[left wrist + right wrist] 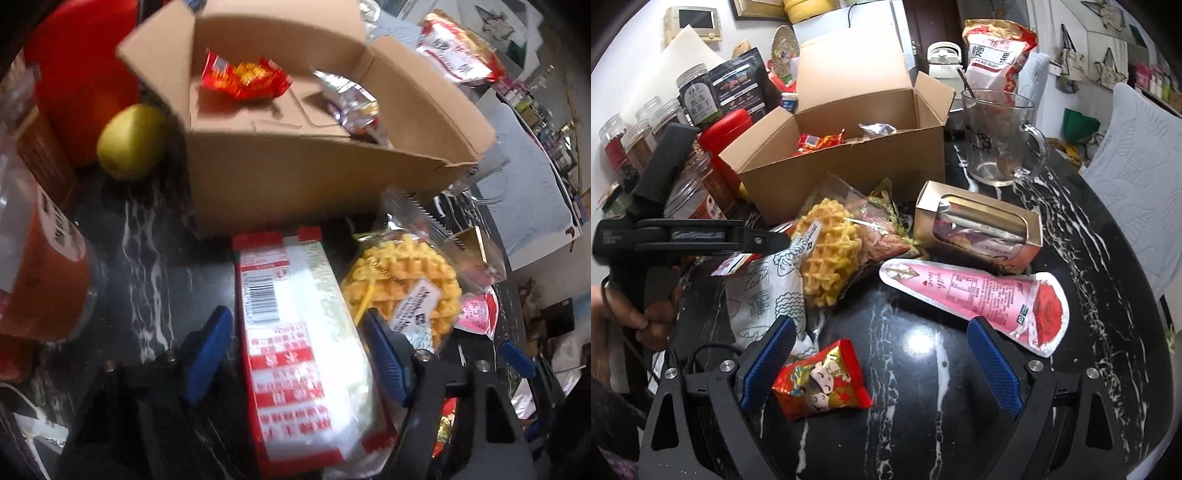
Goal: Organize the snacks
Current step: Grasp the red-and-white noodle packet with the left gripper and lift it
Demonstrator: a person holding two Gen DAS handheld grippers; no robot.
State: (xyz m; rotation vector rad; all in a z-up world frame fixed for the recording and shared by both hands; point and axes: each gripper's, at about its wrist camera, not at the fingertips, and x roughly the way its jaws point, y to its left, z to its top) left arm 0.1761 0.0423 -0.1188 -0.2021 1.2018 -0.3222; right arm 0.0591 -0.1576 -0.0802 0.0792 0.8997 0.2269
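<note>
My left gripper [299,354] holds a white and red packet [295,343] between its jaws, just before the cardboard box [295,177]. My right gripper [882,365] has its jaws wide open around a small red snack bag [820,384] on the desk [960,424].

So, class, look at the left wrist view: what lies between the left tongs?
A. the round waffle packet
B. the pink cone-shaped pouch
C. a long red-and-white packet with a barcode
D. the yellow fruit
C: the red-and-white barcode packet lies lengthwise between the blue pads of the left tongs, while the waffle packet sits just outside them, to the right.
</note>
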